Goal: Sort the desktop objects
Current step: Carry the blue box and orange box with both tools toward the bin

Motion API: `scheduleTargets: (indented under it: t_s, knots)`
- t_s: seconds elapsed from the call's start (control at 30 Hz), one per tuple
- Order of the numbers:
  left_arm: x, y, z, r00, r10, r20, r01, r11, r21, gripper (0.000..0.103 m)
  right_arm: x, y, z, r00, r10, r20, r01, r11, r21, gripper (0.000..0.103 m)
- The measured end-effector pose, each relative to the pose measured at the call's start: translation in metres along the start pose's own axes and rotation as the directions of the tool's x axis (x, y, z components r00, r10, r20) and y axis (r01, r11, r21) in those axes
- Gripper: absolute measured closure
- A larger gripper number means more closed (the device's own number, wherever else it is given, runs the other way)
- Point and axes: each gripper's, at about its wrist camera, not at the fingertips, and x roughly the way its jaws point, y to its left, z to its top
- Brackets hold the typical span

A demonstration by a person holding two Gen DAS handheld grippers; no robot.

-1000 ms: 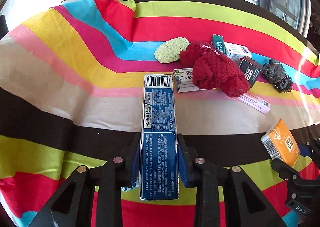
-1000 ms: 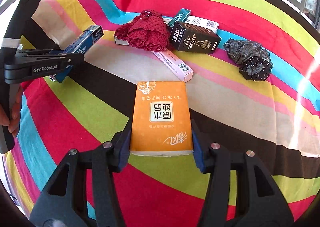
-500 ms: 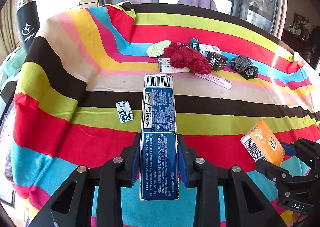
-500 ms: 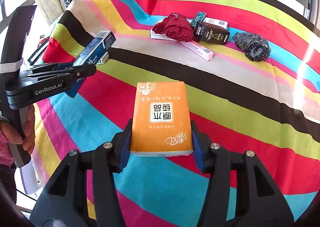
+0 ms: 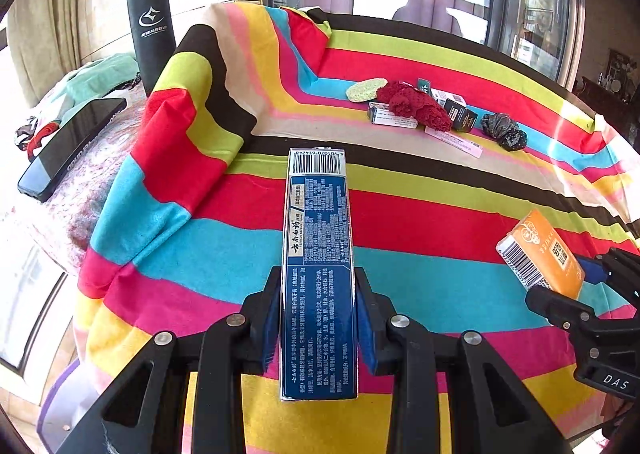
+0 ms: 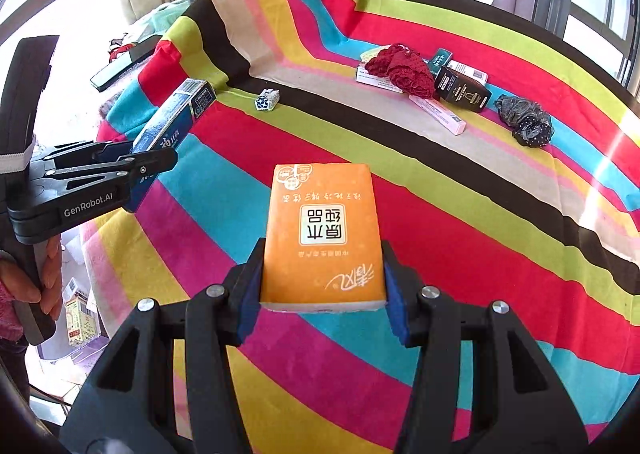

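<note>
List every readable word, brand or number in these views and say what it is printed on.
"GenRobot.AI": side of the left gripper.
"DAS": body of the right gripper.
"原木纯品": label on the orange tissue pack.
Blue toothpaste box: calligraphic brand and fine print too small to read.
Black flask: logo text blurred.

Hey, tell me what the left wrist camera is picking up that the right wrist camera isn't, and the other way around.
Only the left wrist view shows the pale green pad behind the pile.

Only the right wrist view shows the small blue-and-white packet on the striped cloth and a hand on the left gripper's handle.

Both show the left gripper clamping the blue box, the right gripper clamping the orange pack, the red knit item, the black flask and the phone.
</note>
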Motion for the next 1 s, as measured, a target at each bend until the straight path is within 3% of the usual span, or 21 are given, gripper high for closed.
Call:
scheduleTargets:
  t_s: [0.33,0.53,0.7,1.0]
  knots:
    - [-0.04,0.05,-0.046,0.998,0.067,0.021,-0.065,0.994,-0.088,0.07,-0.002,0.072,0.002,1.0,0.01,-0.006,-0.011,0.986,-0.167,0.048]
    - [-0.067,0.086,-0.08,0.993,0.116,0.015,-0.112,0.98,-0.163,0.07,-0.001,0.127,0.004,0.998,0.064,-0.011,-0.064,0.957,-0.282,0.048]
    - [-0.088,0.123,-0.105,0.984,0.178,0.007,-0.171,0.951,-0.26,0.07,-0.002,0.175,0.004,0.993,0.12,-0.018,-0.118,0.917,-0.381,0.048]
    - [-0.117,0.187,-0.156,0.953,0.296,-0.068,-0.298,0.866,-0.402,0.07,0.0,0.262,-0.011,0.978,0.2,-0.055,-0.196,0.808,-0.555,0.048]
